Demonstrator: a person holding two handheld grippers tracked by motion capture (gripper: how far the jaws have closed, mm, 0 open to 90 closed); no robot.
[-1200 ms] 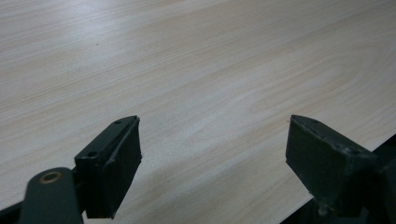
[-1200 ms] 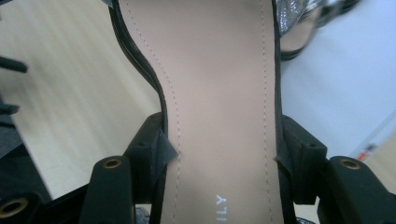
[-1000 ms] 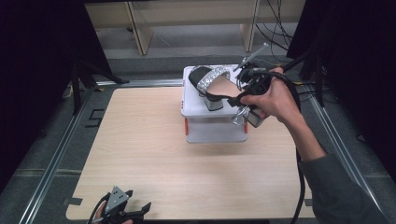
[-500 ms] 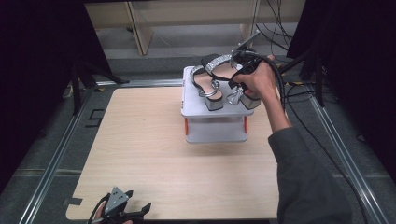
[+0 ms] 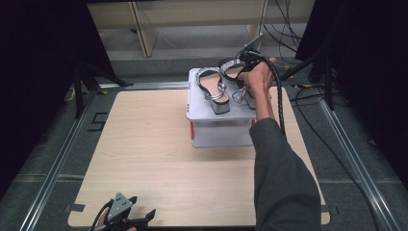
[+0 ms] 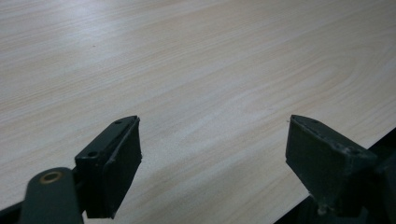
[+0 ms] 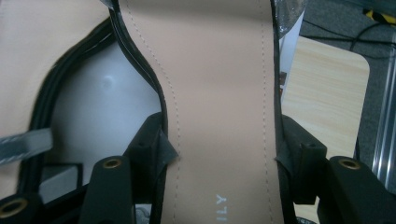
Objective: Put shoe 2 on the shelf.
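1. The right sandal [image 7: 219,107] lay on top of the white box [image 5: 221,132], at the box's right edge, next to the left sandal [image 5: 211,86]. Both sandals had beige insoles, black edges and block heels, with silvery straps.
2. In the right gripper view, I saw the beige insole of the right sandal running up between the two black jaws, one jaw against each black edge of the sole. Printed letters showed on the insole near the bottom of that view.
3. I read the right gripper [image 7: 219,144] as pinching the right sandal across the width of its sole.
4. In the high view, the right gripper [image 5: 248,60] sat over the far right corner of the white box, with the person's hand [image 5: 257,77] wrapped around it and the dark sleeve [image 5: 281,178] reaching across the table [image 5: 144,159]. A black cable trailed back along the forearm.
5. The white box stood on the far half of the table, right of centre, with an orange mark on its front left corner.
6. The left gripper [image 5: 126,217] rested at the near edge of the table, well apart from the box. In the left gripper view, I saw the left gripper [image 6: 212,149] with its jaws spread wide and bare wood grain between them.
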